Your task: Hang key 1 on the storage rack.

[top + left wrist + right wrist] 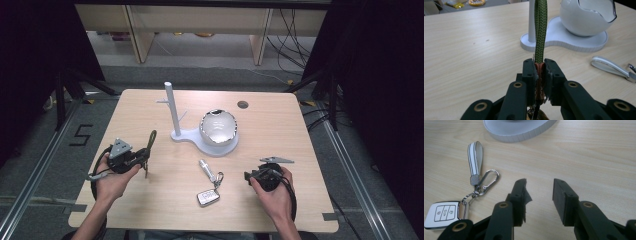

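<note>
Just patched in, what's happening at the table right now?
A person holds a tool in each hand. The left tool is shut on a green braided strap, held up off the table near the white stand with its egg-shaped bowl. The right tool is open and holds nothing, hovering beside a car key fob with a white strap and carabiner, which lies flat on the table.

Your left gripper (539, 65) has black jaws that clamp an olive-green braided strap (540, 30), with an orange-brown patch at the pinch. Beside the white stand (205, 140) you see a white, glossy bowl (218, 127). Near that stand lies a white key fob (441, 214) with dark button outlines, a silver clip and a white, dark-edged loop (475, 156) on the pale wood-grain table (150, 200).
</note>
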`<state>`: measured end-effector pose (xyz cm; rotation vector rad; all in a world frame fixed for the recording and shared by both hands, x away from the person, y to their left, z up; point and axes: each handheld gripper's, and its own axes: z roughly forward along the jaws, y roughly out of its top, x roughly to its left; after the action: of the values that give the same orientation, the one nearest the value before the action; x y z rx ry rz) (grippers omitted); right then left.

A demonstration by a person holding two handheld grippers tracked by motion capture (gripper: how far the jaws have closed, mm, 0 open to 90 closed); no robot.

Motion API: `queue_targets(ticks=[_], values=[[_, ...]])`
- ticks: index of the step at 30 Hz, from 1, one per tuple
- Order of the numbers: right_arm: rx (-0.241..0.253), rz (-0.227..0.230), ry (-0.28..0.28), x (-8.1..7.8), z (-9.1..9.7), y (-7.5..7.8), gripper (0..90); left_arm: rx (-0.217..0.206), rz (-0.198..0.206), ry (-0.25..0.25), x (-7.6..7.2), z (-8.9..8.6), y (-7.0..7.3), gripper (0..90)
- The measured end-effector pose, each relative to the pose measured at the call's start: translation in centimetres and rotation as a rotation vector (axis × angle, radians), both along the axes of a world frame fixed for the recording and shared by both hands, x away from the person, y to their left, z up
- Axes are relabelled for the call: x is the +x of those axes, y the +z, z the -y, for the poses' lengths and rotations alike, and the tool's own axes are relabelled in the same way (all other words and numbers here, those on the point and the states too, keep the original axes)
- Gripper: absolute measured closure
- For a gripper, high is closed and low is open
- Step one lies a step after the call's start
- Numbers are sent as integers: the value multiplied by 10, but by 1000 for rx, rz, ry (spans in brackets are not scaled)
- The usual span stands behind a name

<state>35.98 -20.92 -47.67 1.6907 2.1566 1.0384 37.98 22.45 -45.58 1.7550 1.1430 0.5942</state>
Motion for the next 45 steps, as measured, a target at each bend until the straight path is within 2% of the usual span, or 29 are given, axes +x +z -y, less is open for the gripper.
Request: queue_targets(ticks=[2,3,5,6,8,10,11,13,15,16,19,22,23,28,31,33,37,40,45], values=[[11,-2,3,-1,0,1,636,-11,24,8,3,1,2,791],[-2,10,2,0,1,0,636,-18,32,13,4,2,3,792],[-6,5,-8,0,0,0,636,-15,48,16,7,3,5,791],[-19,21,-3,0,0,0,636,-18,56,15,8,4,5,791],[-8,7,-9,0,0,1,636,-21,58,17,9,5,6,791],[-12,34,2,1,1,0,636,-20,67,23,10,6,5,791],[-4,14,-14,0,0,0,636,-22,68,23,10,6,5,791],[-1,22,-1,0,1,1,636,-20,72,24,11,6,5,791],[0,23,-12,0,0,0,635,-16,77,30,11,5,5,791],[-17,47,9,1,2,0,636,-20,83,32,11,5,5,791],[-25,43,7,1,1,0,636,-24,102,46,11,4,8,791],[-7,45,18,0,1,0,633,-29,120,54,11,3,10,791],[-22,43,8,0,0,1,633,-30,128,62,11,3,11,791],[-8,48,22,0,1,0,632,-42,139,70,12,3,15,791],[-30,64,19,0,1,0,629,-38,166,87,12,4,17,791],[-14,47,15,-1,0,1,628,-43,174,93,13,4,19,791],[-15,49,12,0,0,1,627,-48,188,93,15,6,21,791],[-9,70,27,0,1,0,627,-57,210,99,16,6,23,791],[-12,76,26,0,1,0,628,-56,224,104,18,5,25,791]])
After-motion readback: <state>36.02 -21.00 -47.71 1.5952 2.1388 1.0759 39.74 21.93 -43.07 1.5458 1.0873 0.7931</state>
